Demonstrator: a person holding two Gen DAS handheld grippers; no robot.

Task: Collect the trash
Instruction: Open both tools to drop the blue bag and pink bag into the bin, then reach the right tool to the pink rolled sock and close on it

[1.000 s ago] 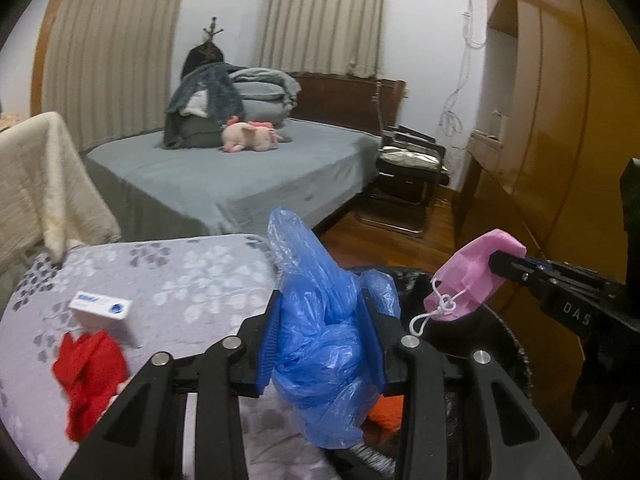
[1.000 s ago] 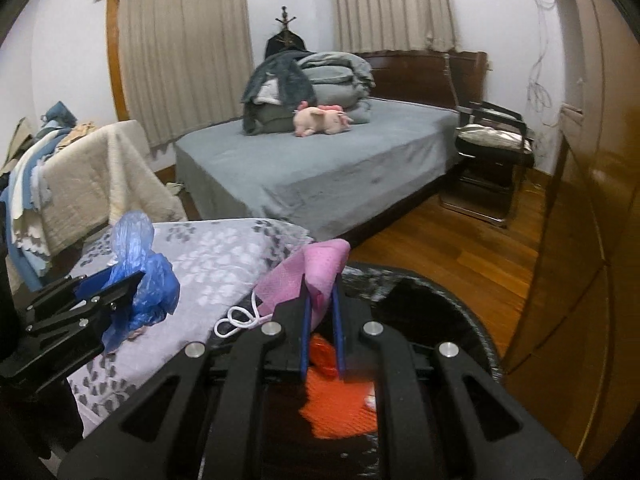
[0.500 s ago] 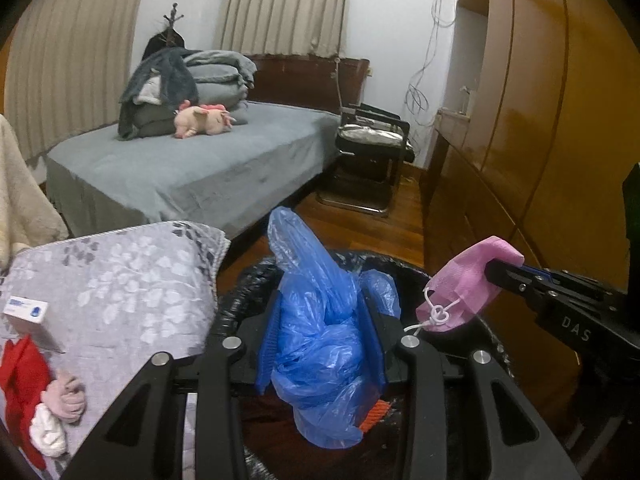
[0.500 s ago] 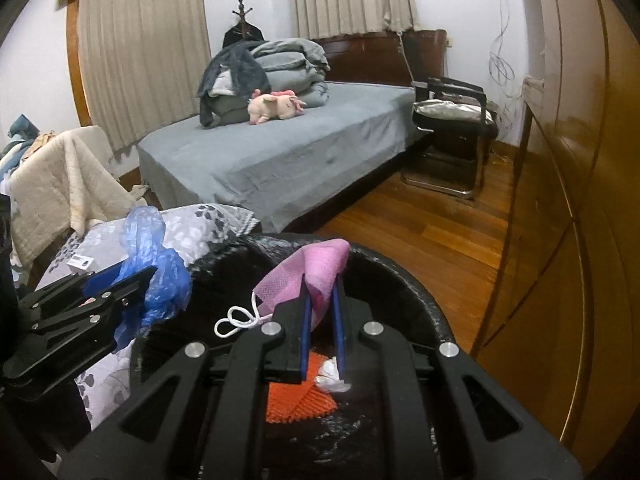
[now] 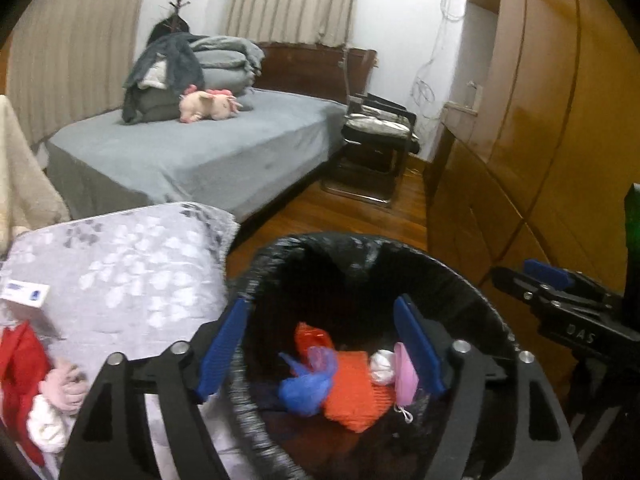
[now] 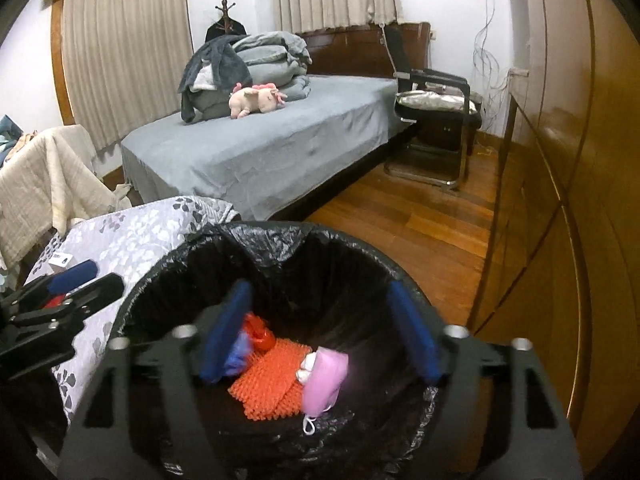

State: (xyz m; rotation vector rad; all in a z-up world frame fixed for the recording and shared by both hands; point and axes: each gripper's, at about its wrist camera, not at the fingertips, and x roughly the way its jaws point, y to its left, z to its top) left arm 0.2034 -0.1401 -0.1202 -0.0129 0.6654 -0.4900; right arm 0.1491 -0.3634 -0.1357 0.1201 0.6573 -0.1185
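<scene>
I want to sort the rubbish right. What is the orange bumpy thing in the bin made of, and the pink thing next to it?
The orange mesh looks like soft foam or plastic netting: a bumpy, matte open weave. The pink face mask looks like thin non-woven fabric, matte, with a white elastic loop. Both lie in the bin's shiny, crinkled black plastic liner.

Black-lined round bin (image 6: pixel 276 240) w/ crumpled blue plastic bag (image 5: pixel 306 386), orange mesh net (image 6: pixel 272 380), pink face mask (image 6: pixel 324 380); grey floral-print quilt (image 5: pixel 132 264).

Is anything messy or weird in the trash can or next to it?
Nothing spilled: the blue bag, pink mask and orange netting all lie inside the black-lined bin. The mess is beside it: a red cloth and a small white box lie on the flowered cover.
</scene>
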